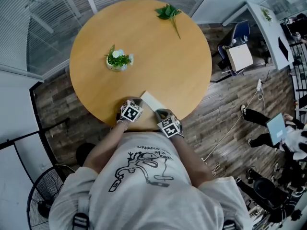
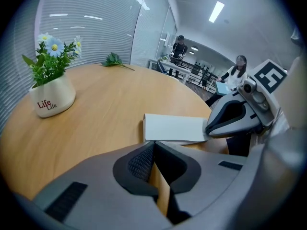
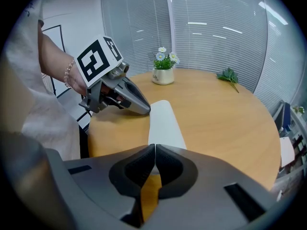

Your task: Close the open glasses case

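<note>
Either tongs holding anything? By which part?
Nothing held: left tongs and right tongs are both shut and empty. The white glasses case lies on the table beyond their tips.

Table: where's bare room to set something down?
Free: the right half of the table, between the leaf sprig and the glasses case; also the centre strip between flower pot and case. Crowded: the near edge, where left tool and right tool sit by the case.

Overhead and low gripper views share glasses case [image 1: 152, 101].
</note>
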### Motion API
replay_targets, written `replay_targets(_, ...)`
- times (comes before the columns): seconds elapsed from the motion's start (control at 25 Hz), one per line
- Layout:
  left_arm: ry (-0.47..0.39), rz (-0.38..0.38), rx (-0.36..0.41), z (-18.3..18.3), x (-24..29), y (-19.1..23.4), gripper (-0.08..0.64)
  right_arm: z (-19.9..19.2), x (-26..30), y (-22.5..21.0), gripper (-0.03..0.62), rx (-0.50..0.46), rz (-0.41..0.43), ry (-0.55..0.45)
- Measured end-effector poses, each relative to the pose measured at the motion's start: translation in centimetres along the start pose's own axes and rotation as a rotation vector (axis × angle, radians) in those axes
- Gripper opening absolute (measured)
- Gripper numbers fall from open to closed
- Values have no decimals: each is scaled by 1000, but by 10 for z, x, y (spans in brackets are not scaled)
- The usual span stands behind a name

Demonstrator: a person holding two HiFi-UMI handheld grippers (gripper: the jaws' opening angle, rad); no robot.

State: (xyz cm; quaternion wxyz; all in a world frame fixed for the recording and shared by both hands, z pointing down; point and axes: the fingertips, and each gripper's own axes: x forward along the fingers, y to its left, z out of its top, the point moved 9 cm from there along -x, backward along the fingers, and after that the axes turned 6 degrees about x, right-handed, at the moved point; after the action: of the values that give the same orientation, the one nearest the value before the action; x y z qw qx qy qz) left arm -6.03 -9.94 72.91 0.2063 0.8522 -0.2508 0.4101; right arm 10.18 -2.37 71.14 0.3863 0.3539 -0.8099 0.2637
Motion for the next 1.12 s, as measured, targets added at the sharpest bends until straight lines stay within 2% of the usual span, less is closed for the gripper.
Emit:
replay_targets(0.16, 22, 1, -11, -7, -1, 0, 20, -2, 1, -1, 14, 7, -4, 8)
replay_targets(0.48, -2, 8, -23, -8, -10, 0, 20, 0, -2, -2, 14, 29, 6, 0)
replay_targets(0.84, -43, 23, -63, -14, -26, 0, 20, 11, -14, -8, 14, 93, -3, -73)
replay_targets(1.12, -114, 36, -100, 0, -50, -1, 20, 32, -32, -17, 12, 136, -15, -139)
